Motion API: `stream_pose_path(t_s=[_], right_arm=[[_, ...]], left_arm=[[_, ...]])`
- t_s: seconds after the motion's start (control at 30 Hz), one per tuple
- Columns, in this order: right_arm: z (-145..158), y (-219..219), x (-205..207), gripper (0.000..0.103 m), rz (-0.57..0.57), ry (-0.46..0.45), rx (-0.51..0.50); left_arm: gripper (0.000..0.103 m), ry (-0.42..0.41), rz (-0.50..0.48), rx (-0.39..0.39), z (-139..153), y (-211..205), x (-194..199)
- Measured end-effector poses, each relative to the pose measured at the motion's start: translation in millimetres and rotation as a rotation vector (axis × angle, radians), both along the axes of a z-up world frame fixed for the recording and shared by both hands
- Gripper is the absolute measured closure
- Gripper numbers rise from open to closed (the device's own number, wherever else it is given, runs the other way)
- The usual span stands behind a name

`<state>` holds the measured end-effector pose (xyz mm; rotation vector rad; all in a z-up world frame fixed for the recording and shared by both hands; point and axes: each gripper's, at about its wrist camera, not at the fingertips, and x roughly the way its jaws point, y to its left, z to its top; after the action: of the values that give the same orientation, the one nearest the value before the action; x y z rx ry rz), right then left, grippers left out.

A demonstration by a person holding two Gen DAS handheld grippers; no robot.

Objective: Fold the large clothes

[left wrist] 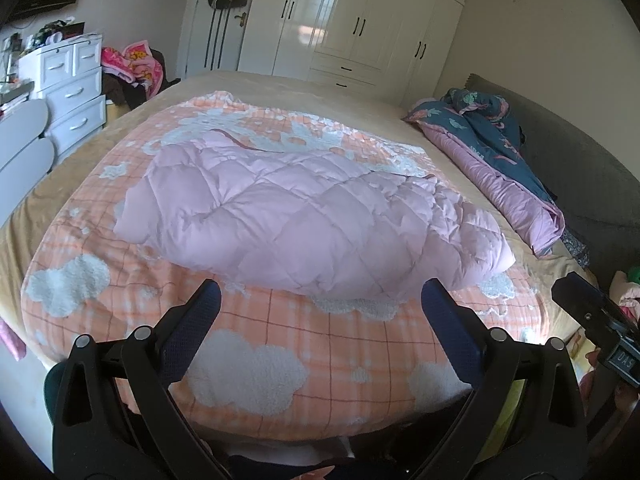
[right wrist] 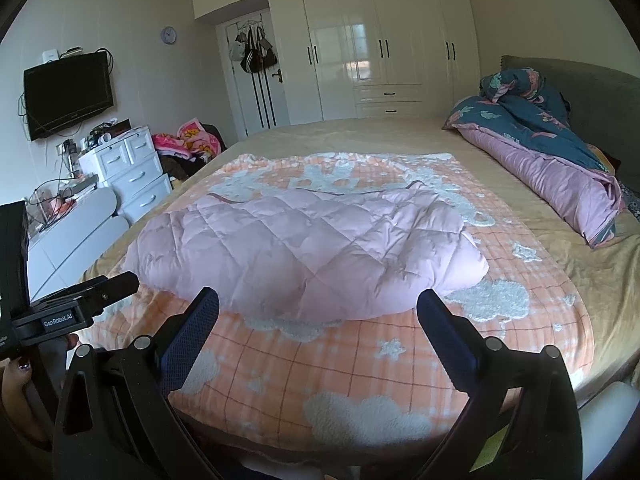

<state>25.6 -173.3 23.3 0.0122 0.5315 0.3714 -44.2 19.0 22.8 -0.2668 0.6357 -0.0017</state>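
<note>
A pink quilted padded garment lies folded over in a thick bundle on an orange checked blanket with white clouds, spread on the bed. It also shows in the right wrist view, on the same blanket. My left gripper is open and empty, held above the blanket just short of the garment's near edge. My right gripper is open and empty, likewise just short of the near edge. Each gripper's body shows at the side of the other's view.
A rolled dark blue floral and purple duvet lies along the grey headboard on the right. A white drawer chest, a pile of clothes, a wall TV and white wardrobes stand beyond the bed.
</note>
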Motion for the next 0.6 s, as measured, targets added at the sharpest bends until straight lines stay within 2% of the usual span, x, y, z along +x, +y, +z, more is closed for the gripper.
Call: stream_pose_path(t_s=[0.6], right_arm=[[-0.5,-0.3,-0.4,0.004,0.000,0.003,-0.004]], left_arm=[[0.009,-0.002,0.007,0.012,0.6,0.0,-1.3]])
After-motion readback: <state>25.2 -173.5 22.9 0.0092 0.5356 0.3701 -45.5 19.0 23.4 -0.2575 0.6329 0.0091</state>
